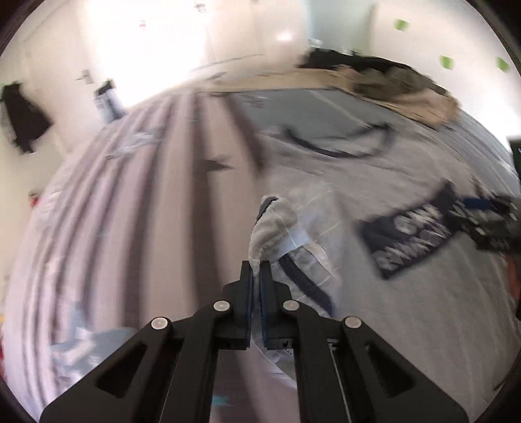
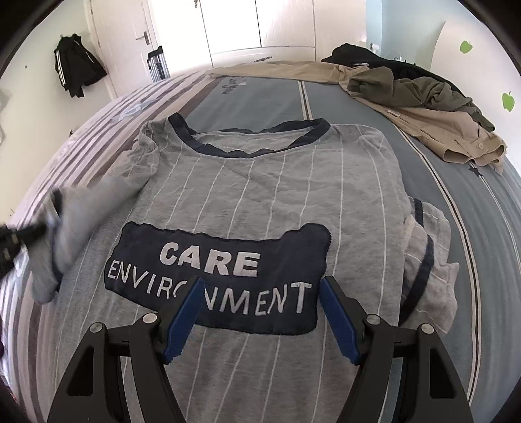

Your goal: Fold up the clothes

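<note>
So on the left side, the left gripper point(image 1: 256, 265) is angled down over the bed with its jaws clamped on the grey sleeve point(image 1: 272, 224) of the T-shirt point(image 2: 260, 182), bunching it up off the bedspread; that view is pretty motion-blurred. The shirt itself lies flat, front up, in the middle of the bed, grey with thin white stripes, a navy collar point(image 2: 250, 143) and a navy patch point(image 2: 224, 276) reading CARE ENVIRONMENT. The right gripper point(image 2: 260, 309) hovers tilted down just over that patch, blue pads spread apart with nothing between them. The other sleeve point(image 2: 426, 260) is crumpled at the shirt's right edge. Further right and back there's a pile of tan and olive clothes point(image 2: 420, 110). Blue-grey striped bedspread point(image 2: 456, 201), white doors point(image 2: 260, 22) behind, a black jacket point(image 2: 76, 66) hanging at left.
</note>
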Action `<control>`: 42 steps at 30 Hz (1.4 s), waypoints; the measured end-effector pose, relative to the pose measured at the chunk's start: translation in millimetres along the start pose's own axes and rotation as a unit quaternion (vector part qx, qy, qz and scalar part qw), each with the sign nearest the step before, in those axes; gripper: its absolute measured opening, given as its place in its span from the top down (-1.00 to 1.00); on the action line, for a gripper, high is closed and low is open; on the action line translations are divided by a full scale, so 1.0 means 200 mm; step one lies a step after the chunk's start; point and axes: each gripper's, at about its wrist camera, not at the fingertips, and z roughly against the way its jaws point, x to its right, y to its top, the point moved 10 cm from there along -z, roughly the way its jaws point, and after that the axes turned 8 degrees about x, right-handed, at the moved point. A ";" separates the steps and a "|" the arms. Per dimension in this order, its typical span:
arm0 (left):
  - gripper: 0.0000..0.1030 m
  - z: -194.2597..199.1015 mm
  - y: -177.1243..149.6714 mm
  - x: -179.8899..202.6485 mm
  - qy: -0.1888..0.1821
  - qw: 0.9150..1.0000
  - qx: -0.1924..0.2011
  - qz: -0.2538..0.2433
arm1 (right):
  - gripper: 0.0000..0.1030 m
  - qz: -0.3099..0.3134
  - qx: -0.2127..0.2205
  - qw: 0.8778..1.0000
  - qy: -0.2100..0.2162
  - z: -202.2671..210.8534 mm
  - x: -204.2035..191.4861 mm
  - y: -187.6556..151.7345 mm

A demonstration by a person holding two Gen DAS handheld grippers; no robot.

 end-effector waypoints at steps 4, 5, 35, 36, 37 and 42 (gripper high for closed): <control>0.95 -0.03 0.01 -0.31 0.050 0.998 -0.009 0.021 | -0.35 0.005 0.004 1.000 -0.015 -0.02 -0.02 0.02; 0.95 -0.04 0.00 -0.37 0.060 0.998 -0.010 0.026 | -0.35 0.006 0.005 1.000 -0.016 -0.01 -0.02 0.02; 0.42 -0.14 -0.41 -0.31 -0.002 0.986 -0.119 0.120 | -0.35 0.009 0.012 1.000 -0.013 0.12 -0.03 0.05; 0.82 -0.13 -0.40 -0.31 0.001 0.988 -0.112 0.109 | -0.35 0.009 0.012 1.000 -0.012 0.12 -0.03 0.04; 0.95 -0.13 -0.39 -0.30 0.004 0.990 -0.105 0.098 | -0.35 0.010 0.013 1.000 -0.011 0.13 -0.04 0.05; 0.96 -0.07 -0.39 -0.36 0.020 0.994 -0.086 0.071 | -0.35 0.020 0.017 1.000 -0.010 0.14 -0.08 0.06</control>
